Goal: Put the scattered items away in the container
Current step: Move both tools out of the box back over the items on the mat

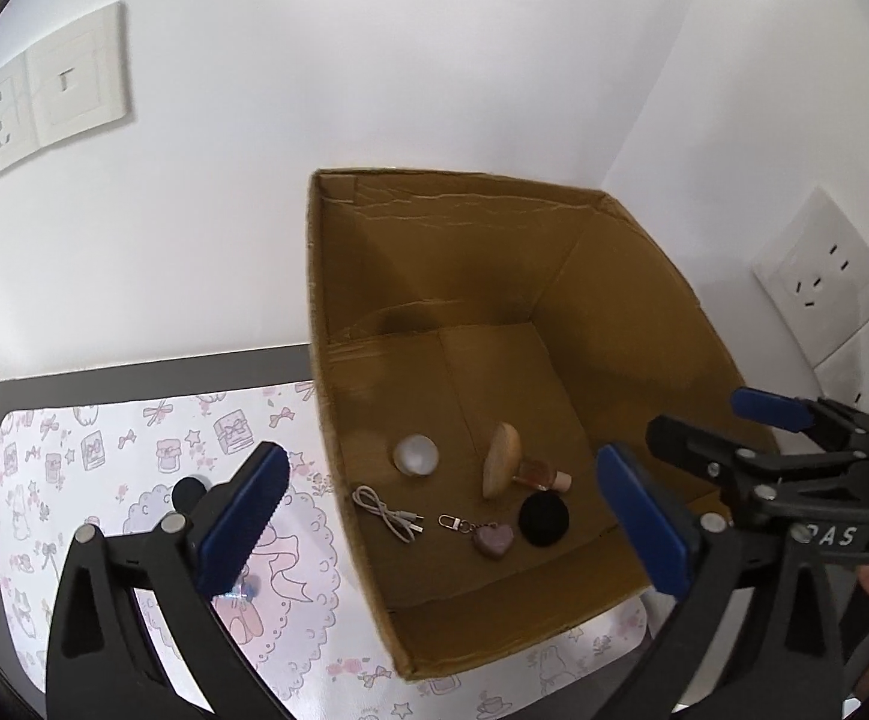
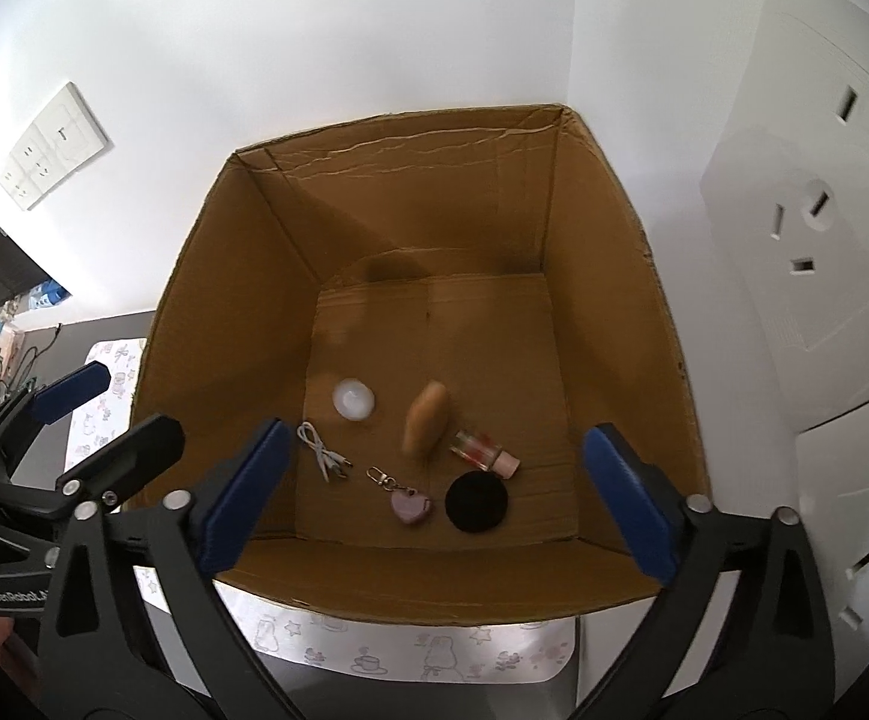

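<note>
I have both grippers hovering above the cardboard box (image 2: 242, 312), which stands on a patterned mat (image 1: 104, 468) on the dark counter (image 1: 134, 378), pushed up against the white wall (image 1: 374, 60). My left gripper (image 1: 440, 516) has its blue fingers (image 1: 242, 516) spread wide and empty, one over the mat just outside the box's left wall, the other over the box's right side. My right gripper (image 2: 434, 498) is equally wide and empty, both fingers (image 2: 626, 504) above the box's near edge.

Everything I can see of the items lies on the box floor, toward the near wall. A white round puck (image 2: 353, 399) sits farthest left, with a small coiled white cable (image 2: 323, 450) just in front of it. Near the middle is a wooden oval piece (image 2: 426, 420), and touching its right side a small clear bottle with a pink cap (image 2: 485, 450) lies tipped over. In front of those, a heart-shaped keychain (image 2: 407, 501) rests just beside a black round pad (image 2: 475, 502). Wall sockets (image 2: 818, 204) are mounted right of the box.
</note>
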Demonstrator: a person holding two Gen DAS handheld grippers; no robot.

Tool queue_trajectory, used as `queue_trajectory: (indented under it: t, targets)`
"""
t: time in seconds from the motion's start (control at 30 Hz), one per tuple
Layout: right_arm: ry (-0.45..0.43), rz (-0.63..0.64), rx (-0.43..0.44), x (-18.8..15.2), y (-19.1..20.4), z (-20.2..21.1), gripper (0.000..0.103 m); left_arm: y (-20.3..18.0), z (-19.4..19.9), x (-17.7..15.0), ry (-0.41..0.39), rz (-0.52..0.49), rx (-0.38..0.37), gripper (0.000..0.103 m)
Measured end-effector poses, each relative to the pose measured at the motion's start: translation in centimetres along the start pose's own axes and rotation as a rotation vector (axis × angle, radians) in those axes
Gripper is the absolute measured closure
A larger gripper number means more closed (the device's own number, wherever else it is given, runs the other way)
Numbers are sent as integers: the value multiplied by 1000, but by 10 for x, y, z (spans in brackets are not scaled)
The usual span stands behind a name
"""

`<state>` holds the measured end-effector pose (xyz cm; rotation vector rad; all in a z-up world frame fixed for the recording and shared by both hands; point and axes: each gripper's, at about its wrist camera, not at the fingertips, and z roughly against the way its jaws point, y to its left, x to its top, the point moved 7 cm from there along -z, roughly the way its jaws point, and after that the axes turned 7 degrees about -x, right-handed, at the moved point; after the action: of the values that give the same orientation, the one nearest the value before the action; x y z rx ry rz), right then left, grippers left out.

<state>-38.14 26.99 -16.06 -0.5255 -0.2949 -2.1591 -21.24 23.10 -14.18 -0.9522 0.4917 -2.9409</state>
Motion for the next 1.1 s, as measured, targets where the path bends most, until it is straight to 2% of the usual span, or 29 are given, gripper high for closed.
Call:
queue_trajectory:
  t: [0.5, 1.1]
  targets:
    - [-27, 37, -12, 5, 33, 19, 0, 32, 39, -2, -58, 31, 12, 0]
    - [-31, 126, 60, 4, 148, 35, 0, 129, 97, -25, -70, 110, 60, 0]
